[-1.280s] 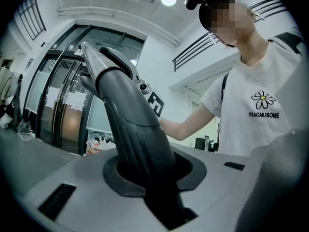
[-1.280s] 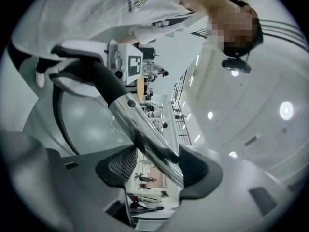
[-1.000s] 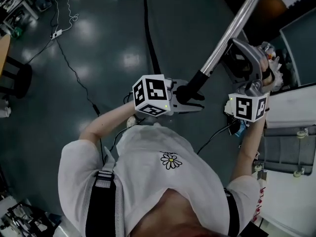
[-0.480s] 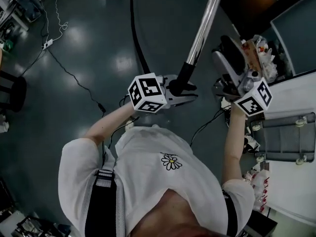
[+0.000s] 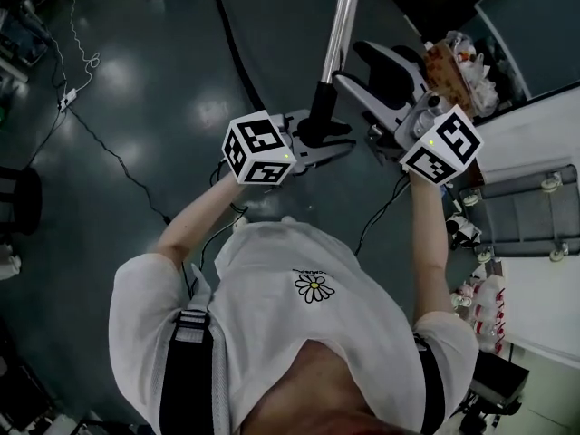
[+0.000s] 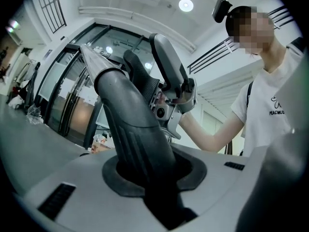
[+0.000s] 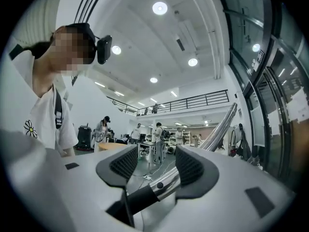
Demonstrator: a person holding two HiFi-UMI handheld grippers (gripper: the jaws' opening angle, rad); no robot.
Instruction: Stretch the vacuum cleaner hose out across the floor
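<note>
Evidently to tow the hose (image 5: 231,53) (lying black along the floor) by its rigid end, the left gripper (image 5: 319,143) clamps the wand's black cuff (image 6: 137,134), the right gripper (image 7: 154,166) agape near it.

1. A dark grey, glossy floor (image 5: 154,89) fills the head view, with pale patches of reflected light at ten and eleven o'clock.
2. A thin black cable (image 5: 113,152) crosses it at nine o'clock, and a white cord (image 5: 88,59) lies at eleven.
3. A white table (image 5: 535,134) and a grey cart (image 5: 517,220) on casters stand at three o'clock.
4. In the right gripper view, round lamps (image 7: 160,7) dot a high white ceiling, a railed balcony (image 7: 193,100) runs behind, and glass panels (image 7: 270,66) rise at two o'clock.
</note>
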